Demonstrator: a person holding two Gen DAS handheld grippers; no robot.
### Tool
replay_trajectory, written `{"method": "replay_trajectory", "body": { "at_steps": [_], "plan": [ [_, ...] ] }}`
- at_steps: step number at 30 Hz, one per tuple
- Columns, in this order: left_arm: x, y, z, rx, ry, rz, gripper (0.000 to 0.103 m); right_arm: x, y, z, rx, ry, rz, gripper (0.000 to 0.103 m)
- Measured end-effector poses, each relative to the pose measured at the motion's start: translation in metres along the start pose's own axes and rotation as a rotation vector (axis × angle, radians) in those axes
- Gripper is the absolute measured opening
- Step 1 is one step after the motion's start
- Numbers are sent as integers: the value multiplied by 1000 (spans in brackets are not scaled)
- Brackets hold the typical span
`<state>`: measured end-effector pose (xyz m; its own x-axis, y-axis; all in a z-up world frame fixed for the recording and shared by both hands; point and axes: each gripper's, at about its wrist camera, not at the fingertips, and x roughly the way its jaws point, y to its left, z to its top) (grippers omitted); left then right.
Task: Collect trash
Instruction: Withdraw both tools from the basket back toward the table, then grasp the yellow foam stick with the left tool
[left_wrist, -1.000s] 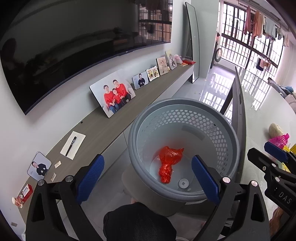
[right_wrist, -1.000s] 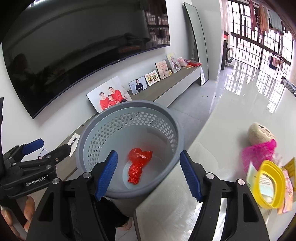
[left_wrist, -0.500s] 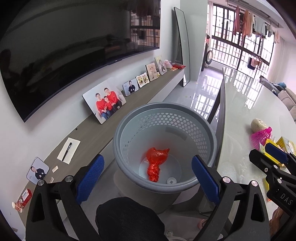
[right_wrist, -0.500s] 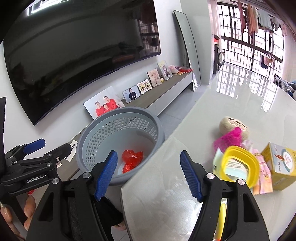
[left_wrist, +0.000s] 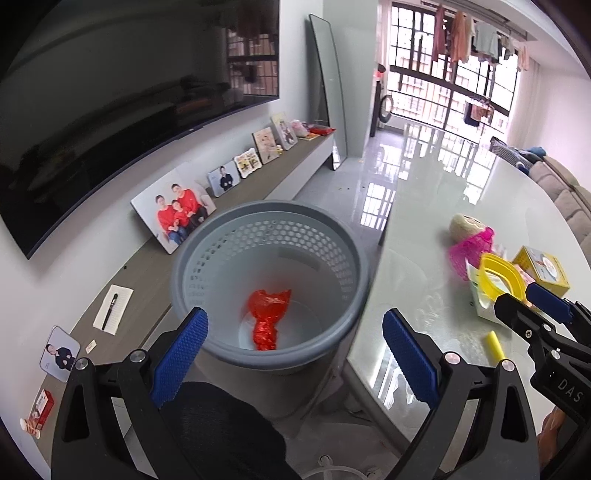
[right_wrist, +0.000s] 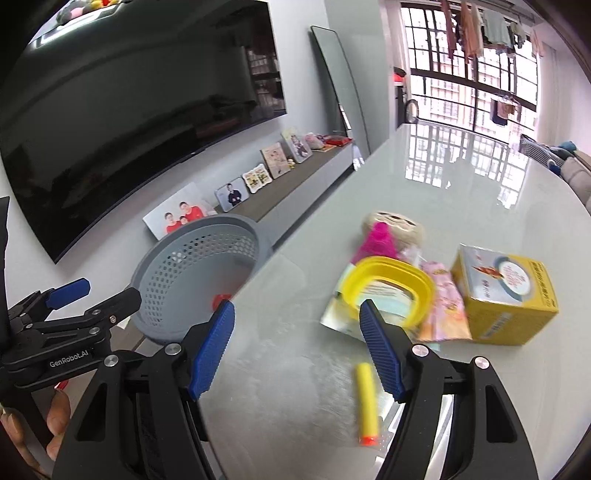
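The trash lies in two places. One crumpled red wrapper (left_wrist: 266, 318) sits at the bottom of the grey perforated bin (left_wrist: 207, 258), which stands on the floor just beside the edge of the glossy white table (left_wrist: 436, 206). The rest is heaped on the table: a yellow ring-shaped lid (right_wrist: 391, 286) lying on flat packets (right_wrist: 338, 314), a pink net (right_wrist: 376, 240) against a beige round item (right_wrist: 400, 225), a yellow carton (right_wrist: 506, 299) standing upright, and a yellow foam dart (right_wrist: 365, 400) with an orange tip lying apart, nearer the camera.

The left gripper (left_wrist: 295, 354) hangs above the bin's near rim, jaws spread wide, nothing between them. The right gripper (right_wrist: 297, 343) is over the table, jaws likewise spread and empty, the lid just beyond its right finger.

The left wrist view shows the wrapper whole inside the bin; the right wrist view shows only a red sliver of it behind the table edge. The right view alone shows the dart's orange tip and the carton's printed face.
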<state>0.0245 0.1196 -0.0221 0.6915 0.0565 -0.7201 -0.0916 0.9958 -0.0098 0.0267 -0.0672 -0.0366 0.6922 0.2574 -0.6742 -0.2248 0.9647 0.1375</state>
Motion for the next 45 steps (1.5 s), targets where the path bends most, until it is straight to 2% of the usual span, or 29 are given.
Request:
{"method": "replay_trajectory", "body": {
  "at_steps": [15,22,28,35,45],
  "plan": [
    [6,-78,-9,141,15,-136,94,-37,-77,-37,142,-12,-168,67],
    [-2,-114,-11,199,9,-178,94,-51,-120,-51,221,-11,-209,67],
    [-6,-139,-13,223,4,-205,94,-59,-138,-60,242,-2,-228,67],
    [-4,-146,-14,222,14,-206,94,-57,-144,-59,243,9,-233,67],
    [-4,-138,-24,214,38,-166,97,-55,-152,-58,233,21,-225,67]
  ]
}}
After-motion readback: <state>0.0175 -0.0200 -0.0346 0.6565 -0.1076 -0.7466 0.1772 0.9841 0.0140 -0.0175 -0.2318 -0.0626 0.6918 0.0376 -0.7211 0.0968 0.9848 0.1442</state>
